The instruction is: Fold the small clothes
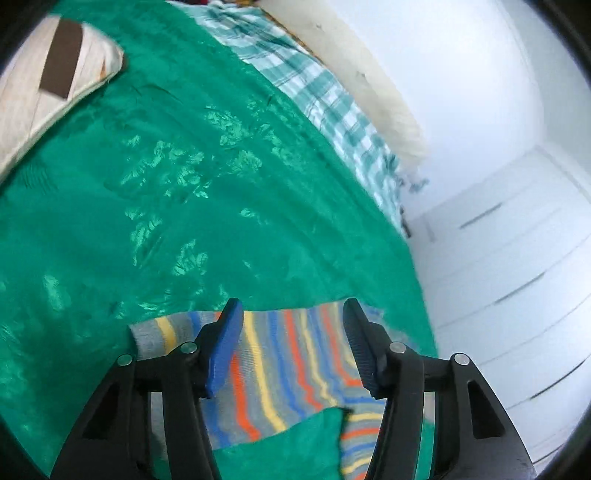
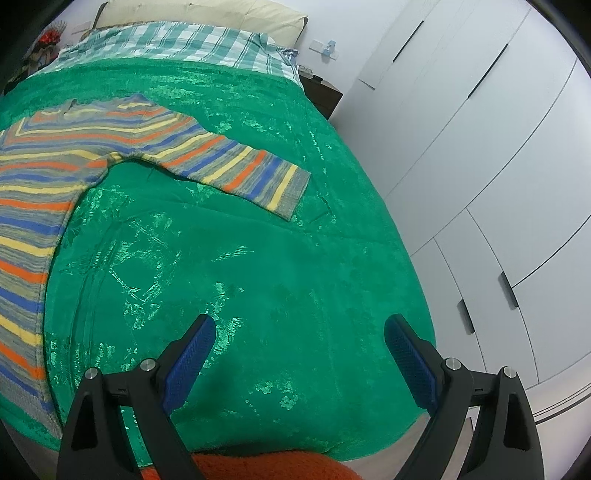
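A small striped sweater (image 2: 44, 177) in grey, orange, blue and yellow lies flat on the green bedspread (image 2: 240, 258). One sleeve (image 2: 251, 170) stretches out to the right. My left gripper (image 1: 291, 314) is open, its jaws standing on either side of a striped sleeve (image 1: 288, 362) just above the cloth. My right gripper (image 2: 299, 328) is wide open and empty over bare bedspread, well to the right of the sweater's body and below its sleeve.
A cream pillow with a brown stripe (image 1: 48, 92) lies at the far left. A green checked sheet (image 2: 177, 44) and a pale pillow (image 2: 207, 14) sit at the bed's head. White wardrobe doors (image 2: 480, 166) stand right. An orange cloth (image 2: 266, 465) lies under the right gripper.
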Available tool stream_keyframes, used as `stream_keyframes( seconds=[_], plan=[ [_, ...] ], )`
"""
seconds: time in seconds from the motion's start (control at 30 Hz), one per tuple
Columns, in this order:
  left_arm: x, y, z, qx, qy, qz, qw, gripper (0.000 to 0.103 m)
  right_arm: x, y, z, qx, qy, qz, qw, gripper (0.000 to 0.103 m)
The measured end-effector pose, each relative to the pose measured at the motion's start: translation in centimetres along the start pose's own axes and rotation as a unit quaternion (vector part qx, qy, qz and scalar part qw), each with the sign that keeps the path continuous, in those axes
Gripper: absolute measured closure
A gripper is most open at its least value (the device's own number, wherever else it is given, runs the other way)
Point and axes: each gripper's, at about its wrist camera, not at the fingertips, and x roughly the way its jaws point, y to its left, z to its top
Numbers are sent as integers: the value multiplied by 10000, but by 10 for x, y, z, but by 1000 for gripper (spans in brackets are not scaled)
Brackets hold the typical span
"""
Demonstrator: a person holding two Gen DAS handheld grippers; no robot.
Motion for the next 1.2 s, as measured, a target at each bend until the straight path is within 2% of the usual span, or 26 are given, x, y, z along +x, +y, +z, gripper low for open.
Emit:
stream_keyframes(
  seconds=[0.07,0.13,0.17,0.2,0.23,0.27,0.3,0.33,0.37,0.4,0.5,0.6,0.77,0.83,0.9,0.97,1.03,1.07,1.2],
  plan=[
    [0,8,1,32,-28,579,9983,39,0,2,0,-51,-8,-13,10000,11],
    [2,23,1,-152,-38,1350,9907,37,0,2,0,-80,1,-12,10000,11],
    [6,31,-1,-272,64,1638,9861,37,0,3,0,-81,0,-15,10000,11],
    [10,38,-3,-343,218,1759,9836,37,0,3,0,-75,-9,-18,10000,11],
    [17,45,-7,-398,404,1787,9823,42,0,3,0,-65,-16,-22,10000,11],
    [23,45,-10,-371,528,1734,9827,54,0,2,0,-58,-16,-25,10000,11],
    [24,44,-13,-302,578,1725,9829,61,1,2,0,-53,-7,-26,10000,11],
    [24,40,-14,-183,542,1786,9822,86,1,3,0,-58,5,-27,10000,11],
    [25,38,-13,-138,478,1800,9824,98,1,3,1,-69,14,-30,10000,11],
    [23,37,-13,-138,373,1842,9821,98,2,4,1,-82,18,-32,10000,11],
    [23,38,-9,-79,74,2409,9705,99,2,6,1,-128,26,-60,9999,11],
    [34,40,-9,44,33,2849,9585,100,1,5,1,-119,18,-78,9999,11],
    [45,35,-12,443,115,3295,9430,99,2,4,1,-90,26,-51,9999,11],
    [42,34,-14,456,103,3371,9403,92,2,4,1,-63,17,-45,10000,11],
    [32,29,-16,377,68,3386,9401,76,2,3,1,-29,0,-21,10000,11],
    [19,22,-19,323,-100,3489,9366,27,2,1,1,18,-29,14,10000,11],
    [-4,6,-32,451,-434,3499,9347,16,0,-1,1,83,-60,63,9999,11],
    [-14,-2,-41,553,-504,3452,9355,15,-1,-3,0,129,-84,92,9998,11],
    [-37,-40,-96,964,-390,3276,9391,10,-6,-10,-2,316,-212,199,9991,11]
  ],
)
